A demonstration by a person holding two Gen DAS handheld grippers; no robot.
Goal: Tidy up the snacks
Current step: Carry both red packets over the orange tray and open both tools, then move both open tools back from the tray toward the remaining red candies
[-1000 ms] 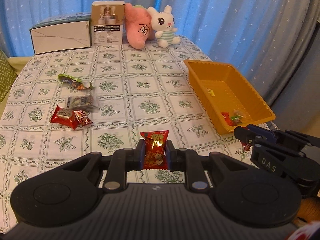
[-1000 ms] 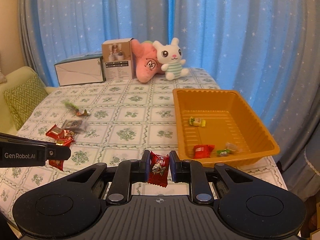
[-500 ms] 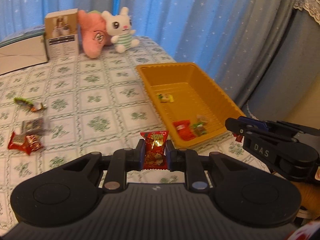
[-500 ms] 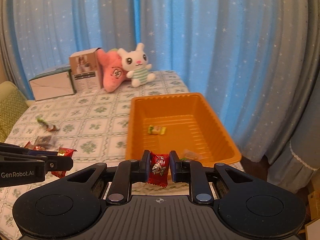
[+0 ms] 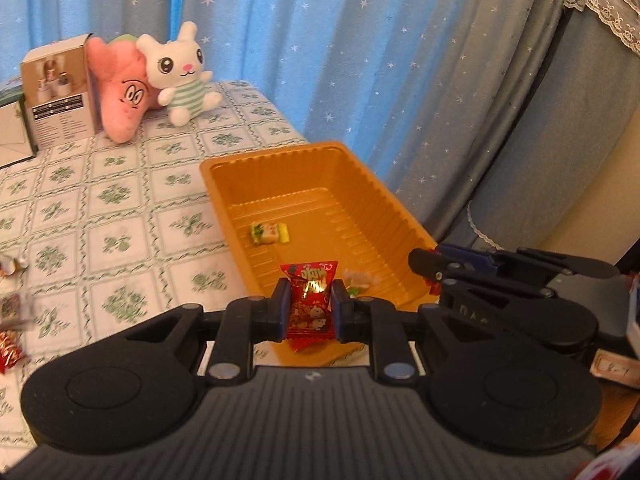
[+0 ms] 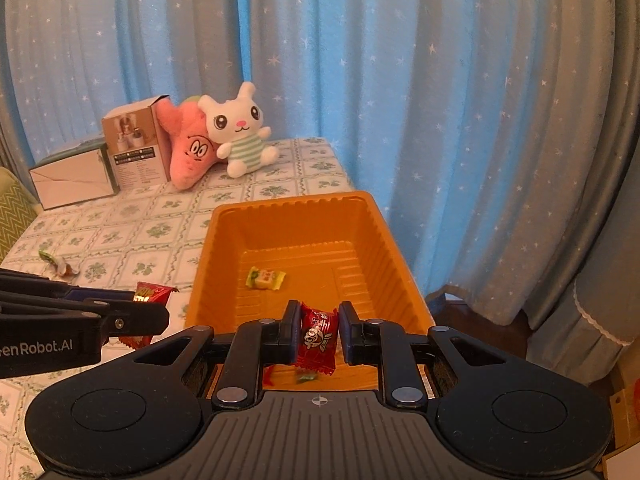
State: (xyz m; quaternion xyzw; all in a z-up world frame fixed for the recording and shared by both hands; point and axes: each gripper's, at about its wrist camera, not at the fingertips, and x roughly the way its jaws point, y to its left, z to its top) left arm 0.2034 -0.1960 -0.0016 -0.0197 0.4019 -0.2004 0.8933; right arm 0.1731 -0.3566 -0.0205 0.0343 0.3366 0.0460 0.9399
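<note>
A table under a white cloth (image 5: 120,208) printed with green flower squares stands against blue star-dotted curtains (image 6: 400,80), and an orange plastic tray (image 6: 384,248) sits near its right edge. The left gripper (image 5: 307,306) pinches a red snack packet with gold lettering (image 5: 310,304) between its blue pads, held upright over the near left corner of the tray. The right gripper (image 6: 319,330) is clamped on a red wrapped candy with a cartoon face (image 6: 317,334), above the tray's near end. On the tray floor lies a yellow-and-green candy (image 6: 266,278), and at the near end more small wrapped pieces show, partly hidden by the grippers. On the cloth to the left, a green-wrapped snack (image 6: 56,262) lies alone, and a few red and dark packets (image 5: 10,320) are blurred at the picture's edge. At the far side stand a white box (image 6: 70,178), a taller brown carton (image 6: 134,146), a pink plush (image 6: 188,150) and a white bunny plush (image 6: 240,136), the last three touching in a row.
</note>
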